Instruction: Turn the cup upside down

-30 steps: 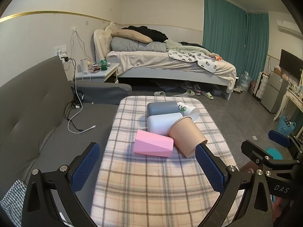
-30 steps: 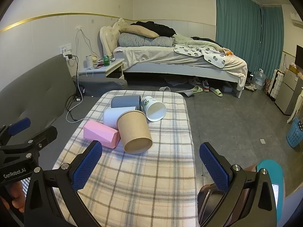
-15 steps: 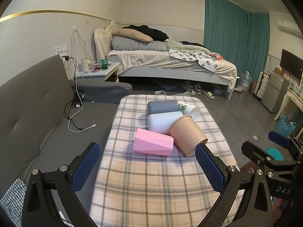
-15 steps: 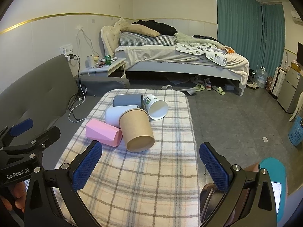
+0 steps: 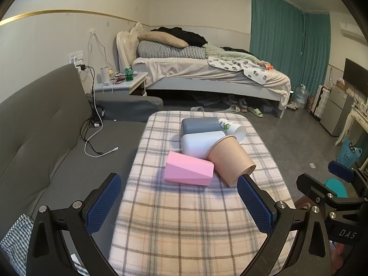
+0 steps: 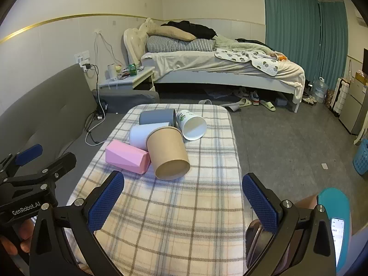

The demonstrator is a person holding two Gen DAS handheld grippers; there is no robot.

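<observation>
Several cups lie on their sides in a cluster on a plaid-covered table (image 5: 184, 218) (image 6: 184, 218). A brown paper cup (image 5: 231, 159) (image 6: 168, 154) is nearest, mouth toward me. A pink angular cup (image 5: 188, 169) (image 6: 126, 156) lies to its left. Behind them lie a white cup (image 5: 200, 143) (image 6: 143, 135), a grey cup (image 5: 199, 125) (image 6: 156, 117) and a white printed paper cup (image 5: 233, 130) (image 6: 192, 126). My left gripper (image 5: 178, 203) is open and empty, short of the cups. My right gripper (image 6: 182, 202) is open and empty, also short of them.
A grey sofa (image 5: 41, 124) runs along the left with cables (image 5: 94, 138) on its seat. A bed (image 5: 207, 73) and a nightstand (image 5: 122, 84) stand behind the table. Bare floor (image 6: 287, 142) lies to the right. A teal stool (image 6: 333, 209) is at the lower right.
Both grippers have drifted slightly forward toward the cups. The cups have not moved and both grippers stay open.
</observation>
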